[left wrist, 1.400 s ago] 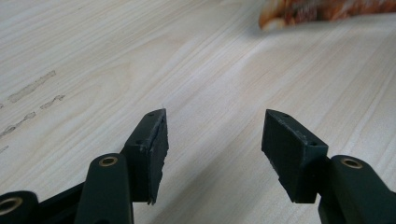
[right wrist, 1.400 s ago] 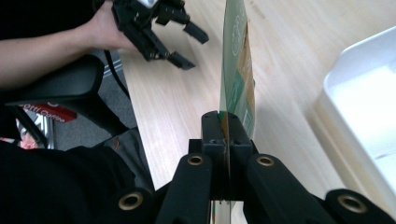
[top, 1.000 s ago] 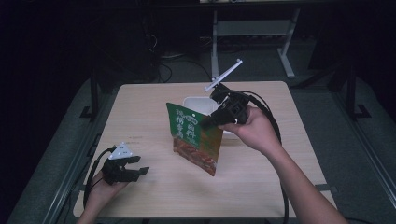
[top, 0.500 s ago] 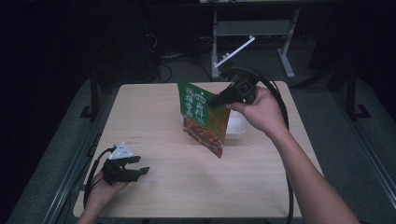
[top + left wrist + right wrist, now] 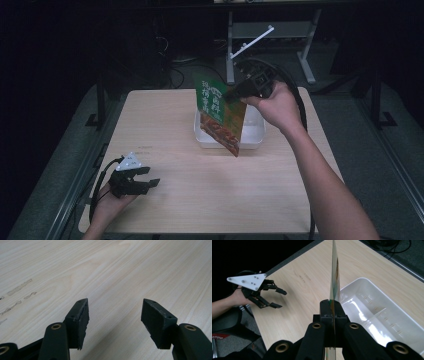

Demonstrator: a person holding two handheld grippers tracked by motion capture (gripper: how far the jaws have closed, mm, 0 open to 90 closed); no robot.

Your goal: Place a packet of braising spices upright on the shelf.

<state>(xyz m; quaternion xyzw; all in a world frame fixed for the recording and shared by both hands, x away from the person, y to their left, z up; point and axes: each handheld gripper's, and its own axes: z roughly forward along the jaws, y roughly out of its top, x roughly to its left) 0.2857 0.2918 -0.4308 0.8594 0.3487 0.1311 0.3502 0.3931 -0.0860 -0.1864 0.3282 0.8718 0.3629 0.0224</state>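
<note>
A green food packet [image 5: 220, 117] with red print at its bottom hangs tilted in the air over a white tray [image 5: 254, 131] at the table's far middle. My right gripper [image 5: 234, 93] is shut on the packet's upper edge. In the right gripper view the packet [image 5: 335, 277] shows edge-on, pinched between the closed jaws of the right gripper [image 5: 333, 308], with the empty divided tray [image 5: 362, 281] below on the right. My left gripper [image 5: 145, 180] rests open at the table's front left. In the left gripper view nothing lies between the jaws of the left gripper [image 5: 115, 308].
The wooden table [image 5: 165, 130] has bare room between the tray and the left gripper [image 5: 270, 297]. Faint tape marks [image 5: 20, 287] show on the wood. A metal stand [image 5: 235, 45] and cables lie on the dark floor behind the table.
My right gripper has carried the packet up and toward the back, from in front of the tray to above it. The left gripper has stayed put.
</note>
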